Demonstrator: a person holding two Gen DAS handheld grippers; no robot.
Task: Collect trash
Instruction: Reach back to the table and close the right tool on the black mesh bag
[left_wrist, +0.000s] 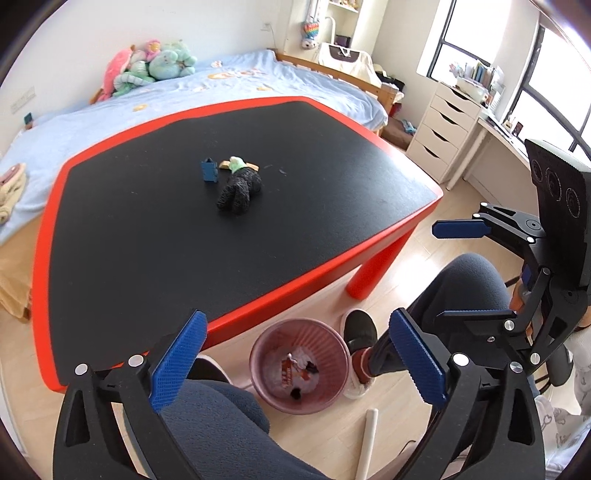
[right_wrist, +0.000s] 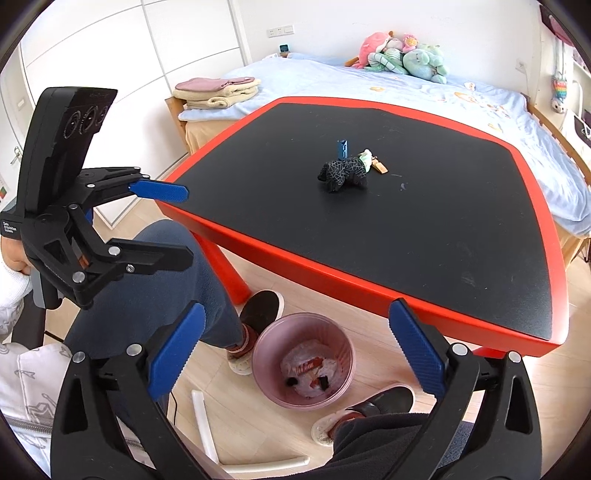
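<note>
I see the bin (left_wrist: 300, 365) on the floor just off the table's (left_wrist: 229, 236) near edge, between my feet, with scraps (left_wrist: 295, 369) inside. A sock bundle (left_wrist: 239, 188) lies mid-table, a small block (left_wrist: 209, 170) beside it. The bed (left_wrist: 184, 99) lies behind.

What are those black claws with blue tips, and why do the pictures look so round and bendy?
They are grabbing tools, not a robot. A seated person holds one in each hand, and each tool carries a wide, round-lens camera looking along its two fingers. That lens bends the room.

One picture comes from the left gripper, the other from the right gripper. Each camera also sees the other tool off to the side.

Both are open and hold nothing.

On the black-topped table with a red edge lie a crumpled black knitted cloth, a small blue box standing upright, and a little tan piece behind them.

On the floor by the person's feet stands a round pink wastebasket with wrappers already inside.
</note>
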